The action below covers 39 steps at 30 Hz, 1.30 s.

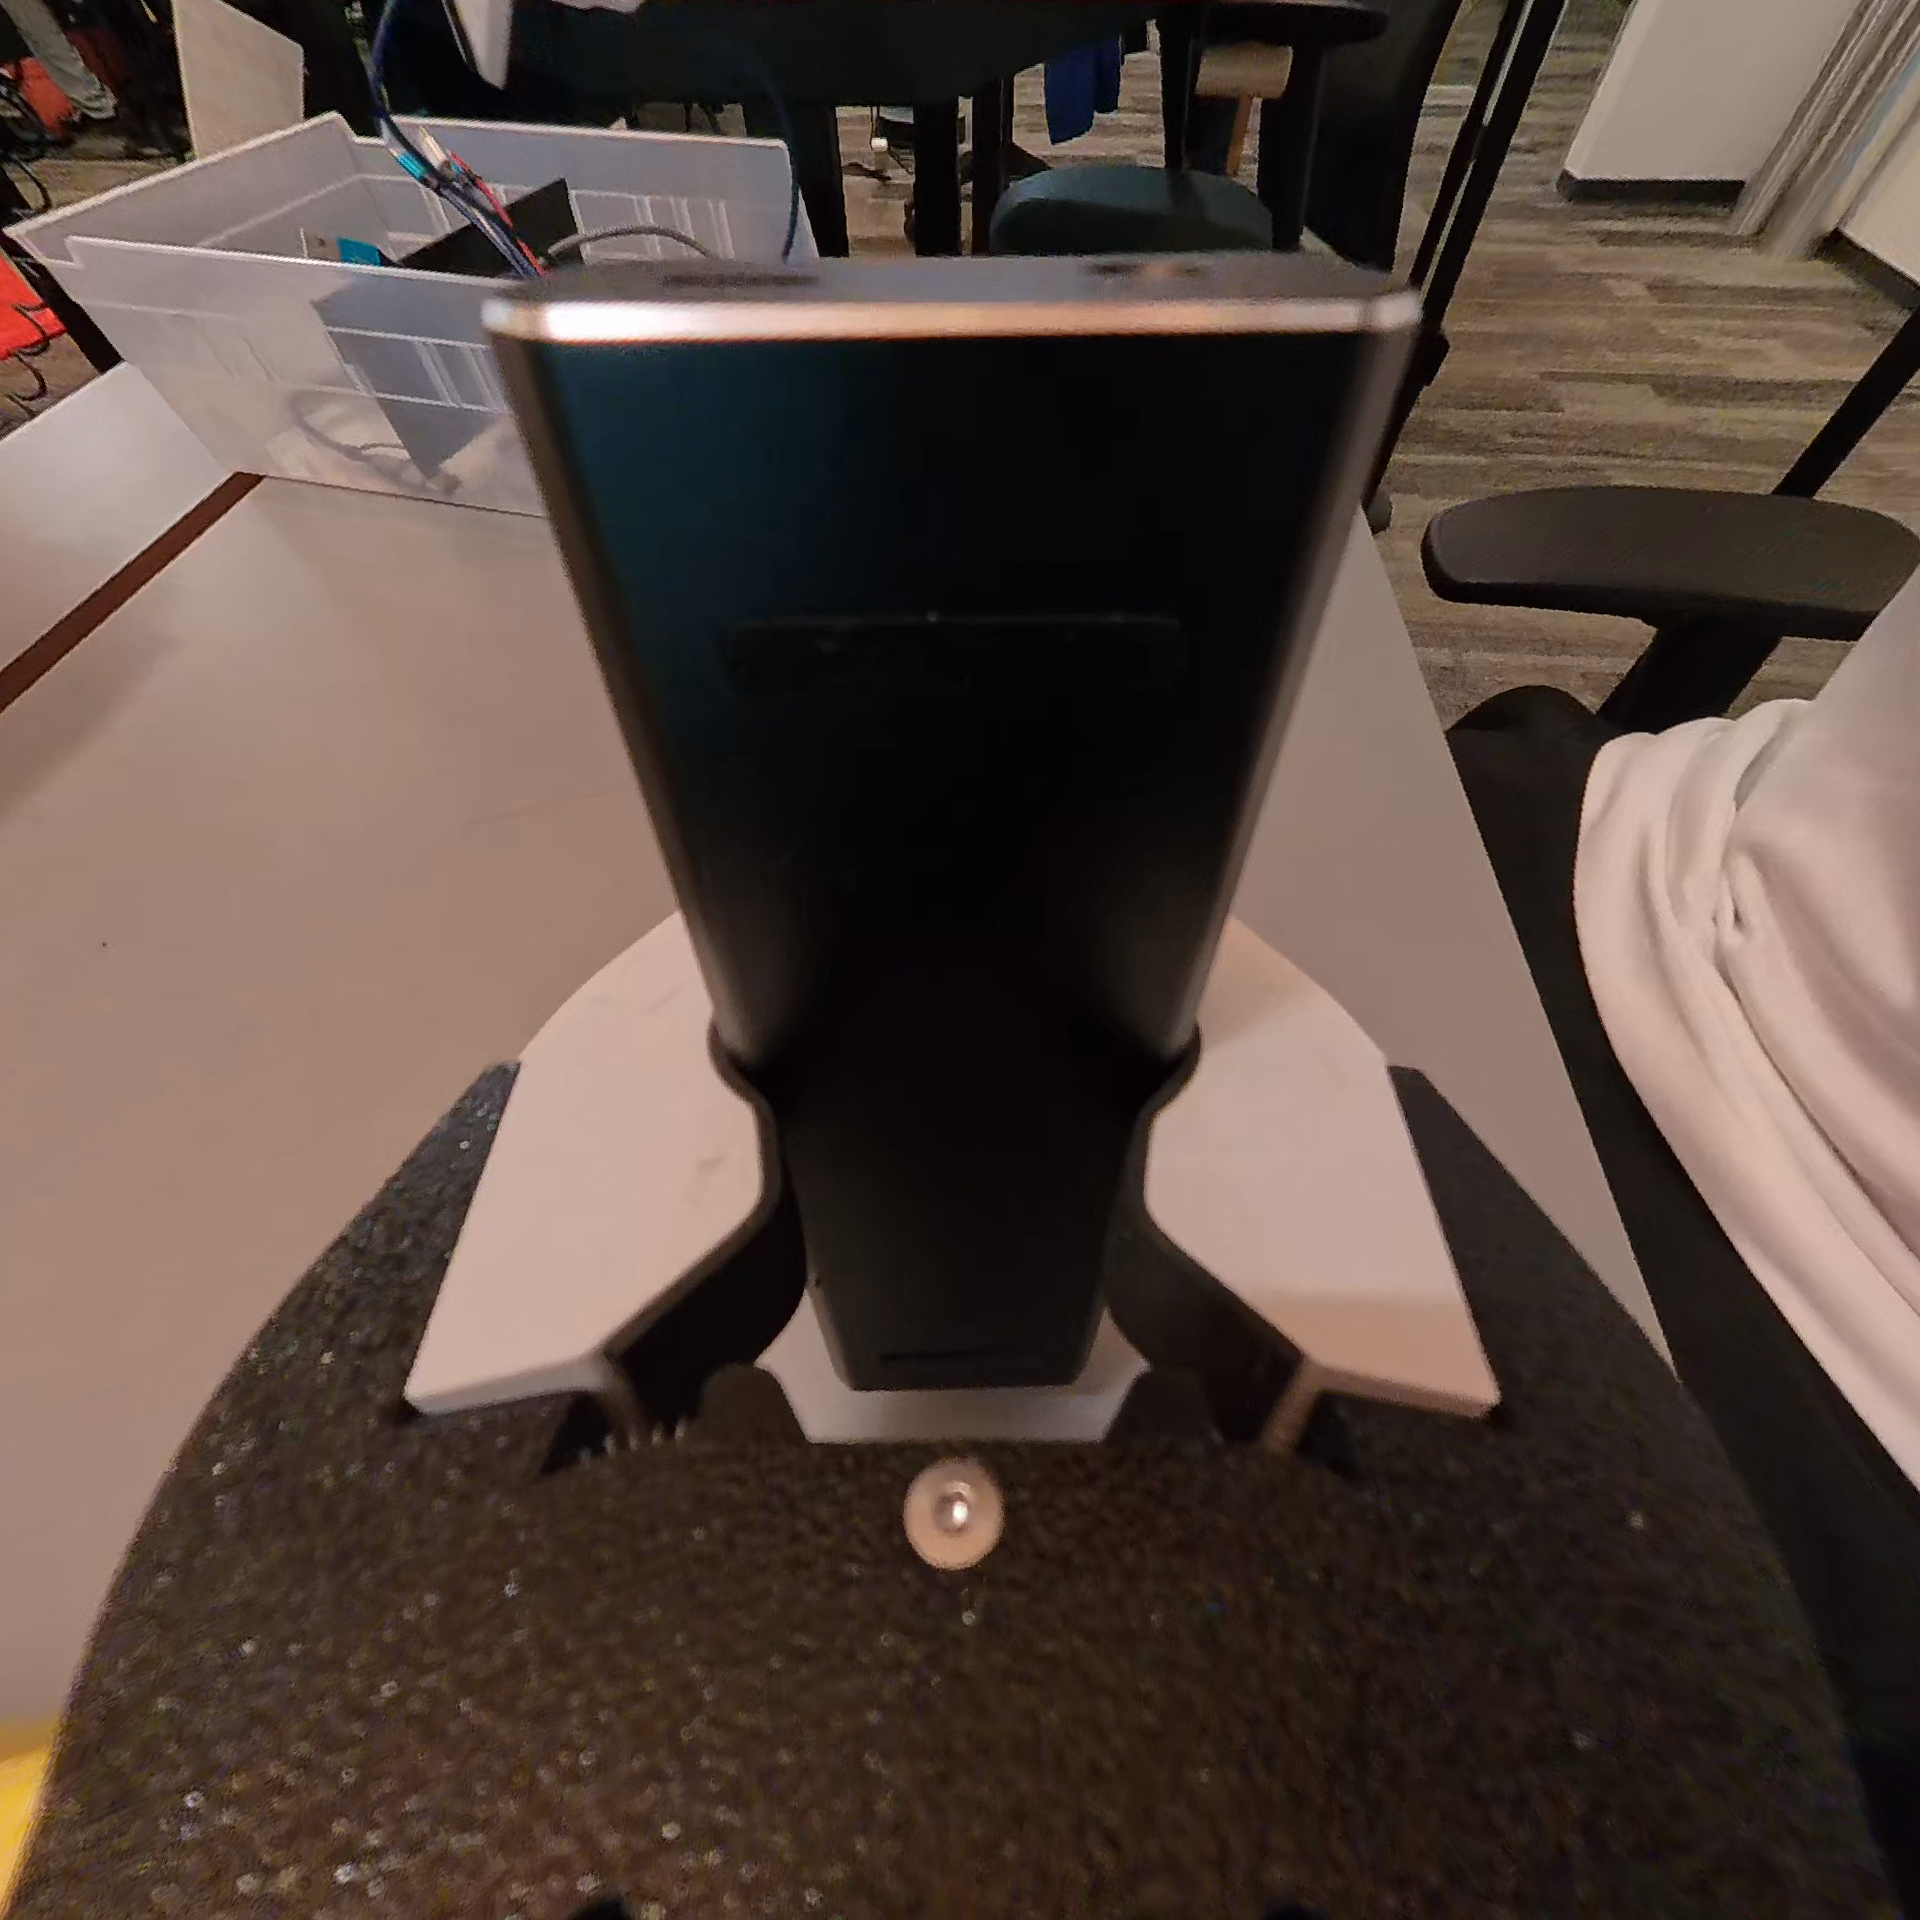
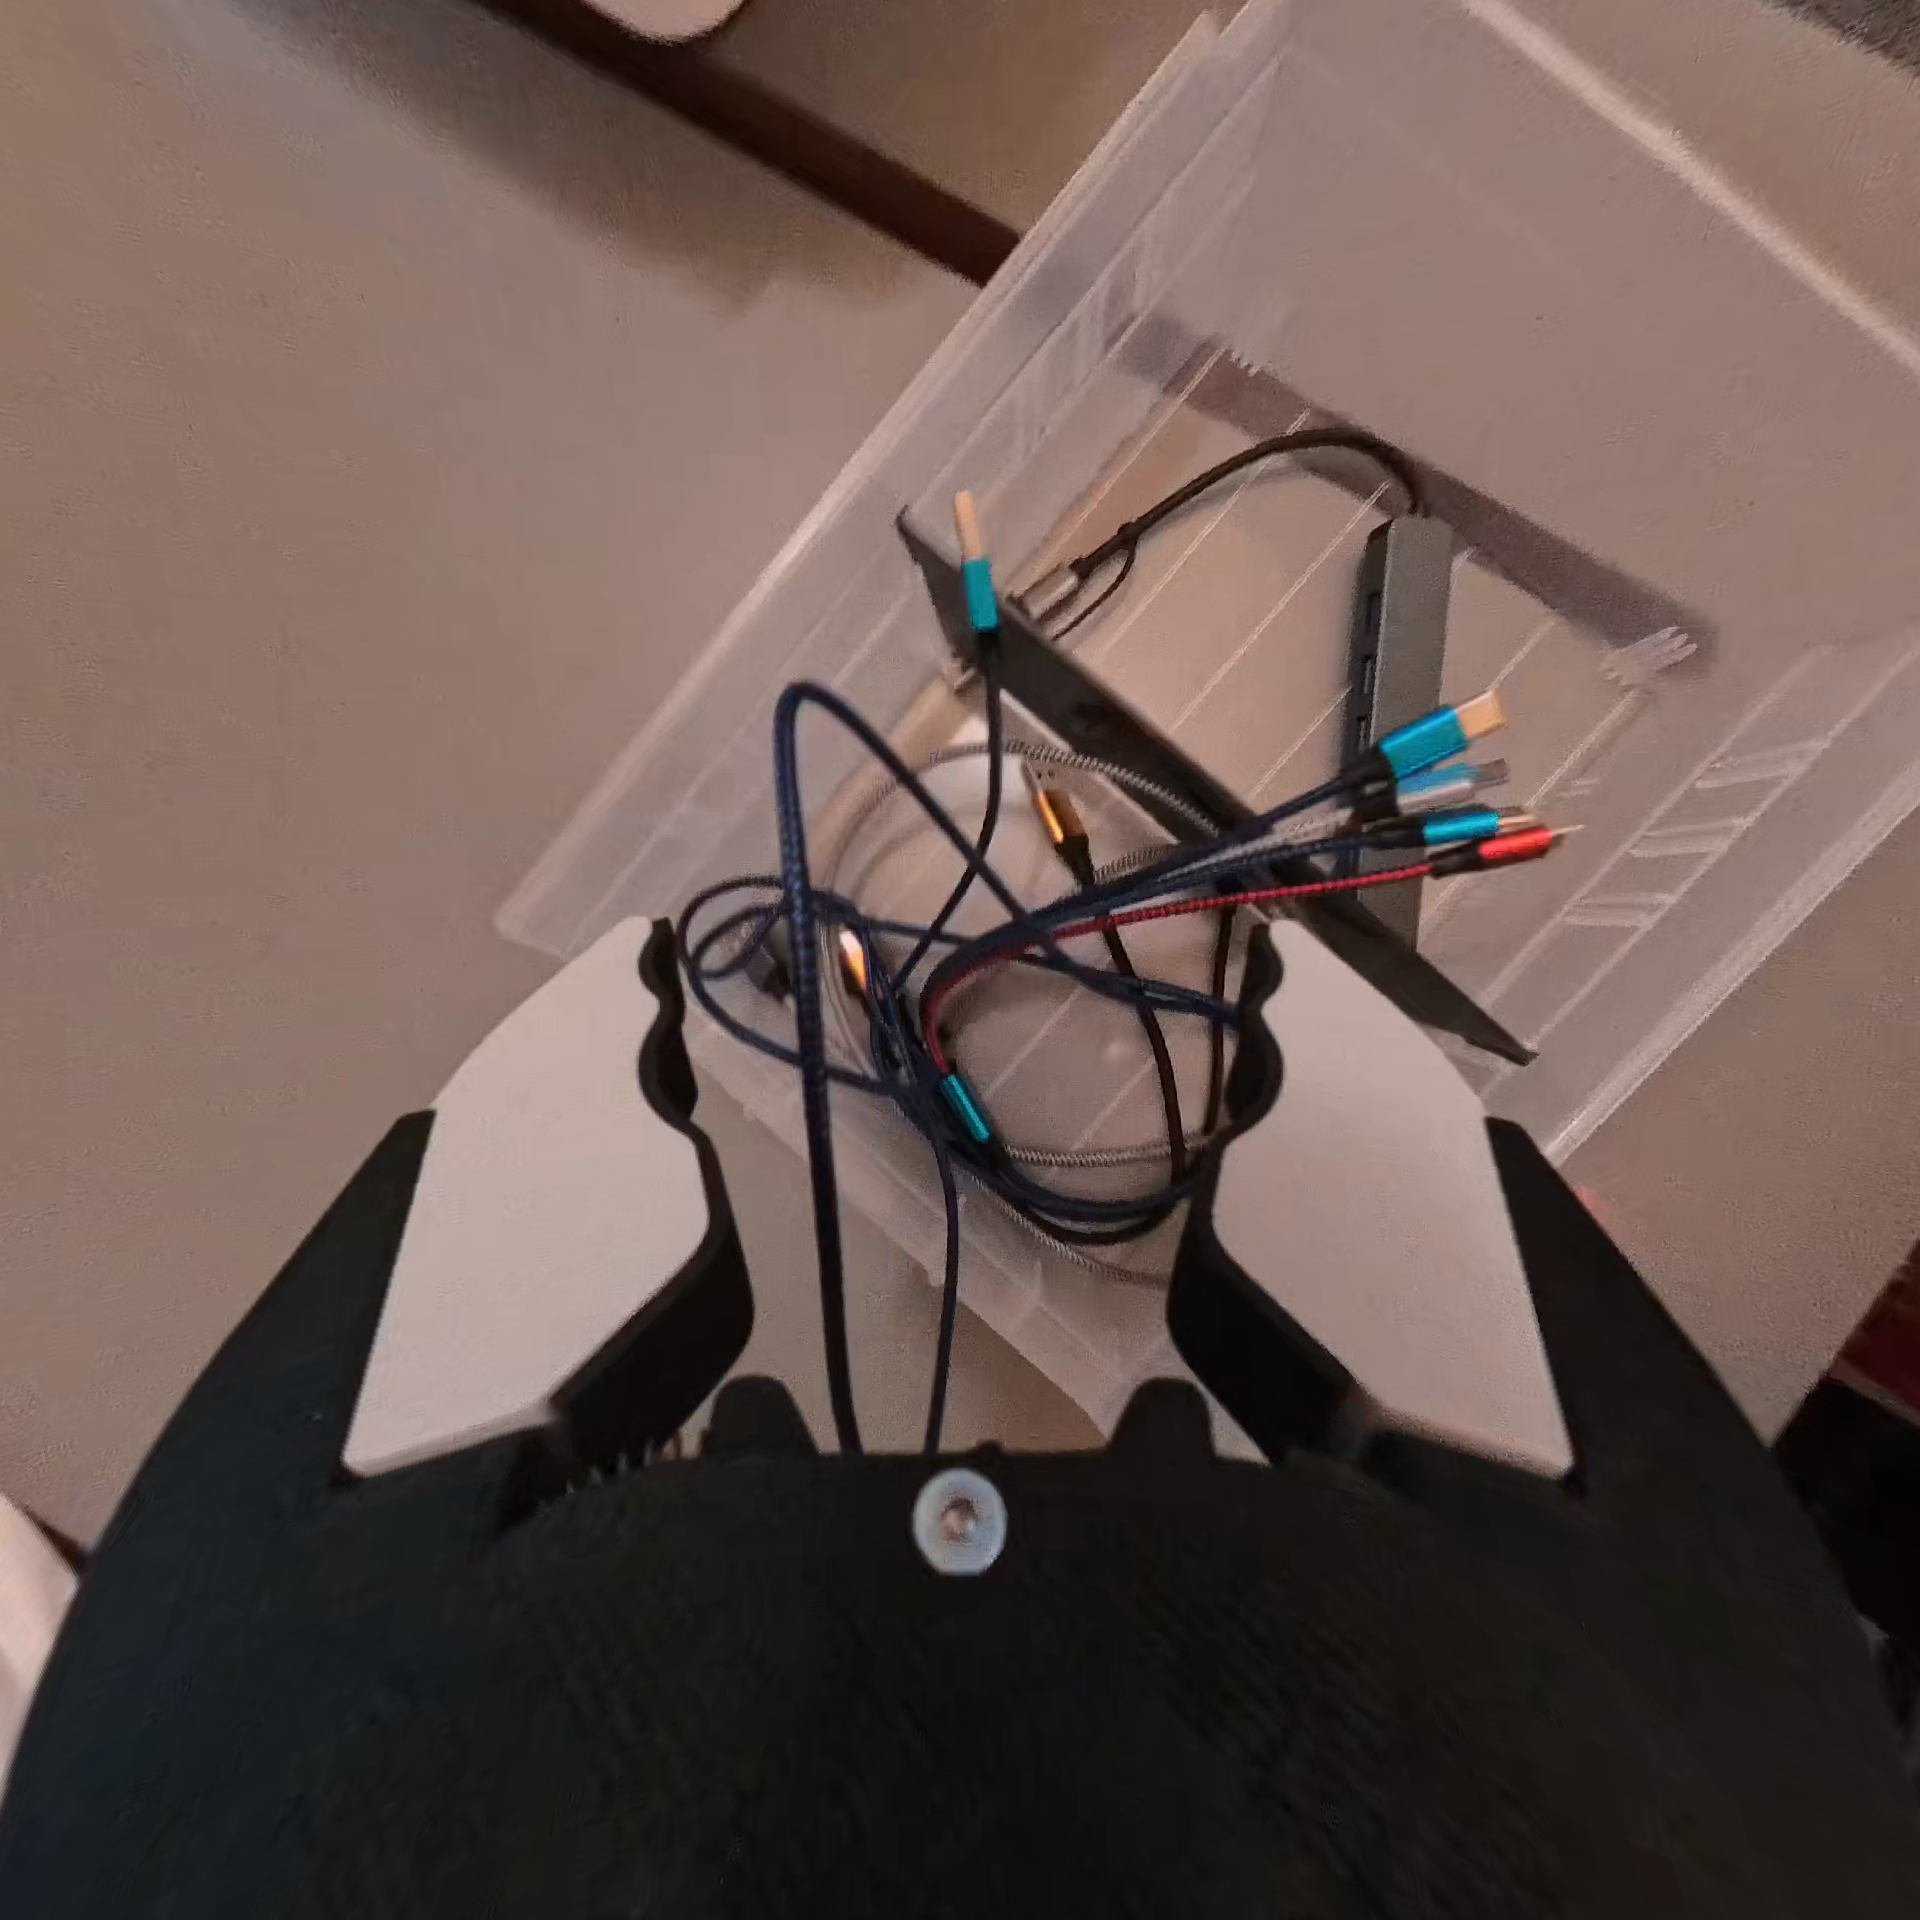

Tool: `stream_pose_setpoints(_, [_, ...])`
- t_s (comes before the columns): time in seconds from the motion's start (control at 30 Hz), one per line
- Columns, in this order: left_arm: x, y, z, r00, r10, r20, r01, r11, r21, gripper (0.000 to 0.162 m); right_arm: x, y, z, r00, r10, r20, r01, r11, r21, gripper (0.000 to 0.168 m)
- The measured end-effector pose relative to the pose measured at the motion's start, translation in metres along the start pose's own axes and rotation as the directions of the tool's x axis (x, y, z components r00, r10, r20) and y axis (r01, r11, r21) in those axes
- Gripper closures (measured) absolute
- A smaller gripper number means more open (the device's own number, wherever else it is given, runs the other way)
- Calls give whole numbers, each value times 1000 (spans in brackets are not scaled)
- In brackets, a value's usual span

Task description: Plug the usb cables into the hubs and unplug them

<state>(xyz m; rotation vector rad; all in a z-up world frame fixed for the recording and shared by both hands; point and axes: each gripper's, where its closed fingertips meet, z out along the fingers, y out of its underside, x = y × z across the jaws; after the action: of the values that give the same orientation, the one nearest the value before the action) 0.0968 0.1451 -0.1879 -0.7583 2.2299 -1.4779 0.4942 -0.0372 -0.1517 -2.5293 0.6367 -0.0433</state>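
In the left wrist view, a clear plastic bin (image 1: 260, 312) stands at the upper left of the frame on the grey table (image 1: 312, 779), with some cable ends rising from it. In the centre, the left gripper (image 1: 956, 1049) is clenched on a dark hub (image 1: 935, 675), a long flat box with a silver edge at its far end. The hub stands up between the two fingers and points away from the camera. At the right edge a white sleeve (image 1: 1766, 987) and a black chair armrest (image 1: 1662, 561) are seen.

In the right wrist view, bare table fills the left part of the frame. In the centre, the right gripper (image 2: 961, 1029) has its fingers spread wide. A bundle of braided usb cables (image 2: 935, 987) hangs between them, and two dark blue strands run down to the gripper body; I cannot tell what holds them there. The blue, silver and red plugs (image 2: 1455, 790) fan out to the right, above the clear bin (image 2: 1455, 260). Inside the bin, at the upper right, lies a grey slim hub (image 2: 1408, 592) with its black cord, beside a dark flat panel (image 2: 1143, 748) that leans diagonally.
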Motion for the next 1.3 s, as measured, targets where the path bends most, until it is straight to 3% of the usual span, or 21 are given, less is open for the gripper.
stream_pose_setpoints(0.13, [-2, 1, -2, 1000, -9, 6, 9, 1000, 3, 91, -7, -39, -15, 991, 111, 72, -124, 967, 224, 67])
stream_pose_setpoints(0.27, [-4, 2, -2, 1000, -10, 12, 10, 1000, 1, 91, -12, -72, -50, 996, 35, -77, -1, 918, 397, 69])
stream_pose_setpoints(0.33, [-4, 1, -3, 1000, -11, 12, 11, 1000, 9, 91, -37, -78, -66, 995, -22, -99, 64, 895, 441, 65])
stream_pose_setpoints(0.43, [-5, -3, -1, 1000, -13, 19, 13, 999, 30, 92, -112, -70, -78, 976, -194, -97, 217, 866, 450, 70])
stream_pose_setpoints(0.53, [-4, -11, 4, 1000, -25, 13, 24, 997, 69, 91, -239, -40, -64, 870, -493, 8, 424, 755, 500, 64])
stream_pose_setpoints(0.63, [-2, -17, 13, 1000, -26, 9, 26, 996, 80, 91, -363, -14, -56, 737, -657, 159, 405, 618, 674, 68])
stream_pose_setpoints(0.77, [11, -26, 25, 999, 3, -36, 0, 996, 85, 91, -453, 8, -39, 574, -799, 181, 407, 470, 783, 70])
stream_pose_setpoints(0.83, [18, -33, 28, 998, 23, -57, -17, 995, 96, 91, -472, 15, -26, 515, -831, 212, 427, 463, 777, 77])
stream_pose_setpoints(0.93, [27, -40, 29, 995, 64, -81, -54, 992, 118, 91, -479, 13, -21, 491, -851, 185, 438, 425, 792, 103])
stream_pose_setpoints(1.13, [25, -47, 26, 995, 94, -43, -87, 986, 144, 91, -479, 11, -24, 502, -850, 159, 460, 418, 783, 105])
stream_pose_setpoints(1.3, [8, -66, 11, 999, -15, 29, 6, 959, 285, 88, -462, -1, -39, 506, -858, 88, 553, 401, 730, 106])
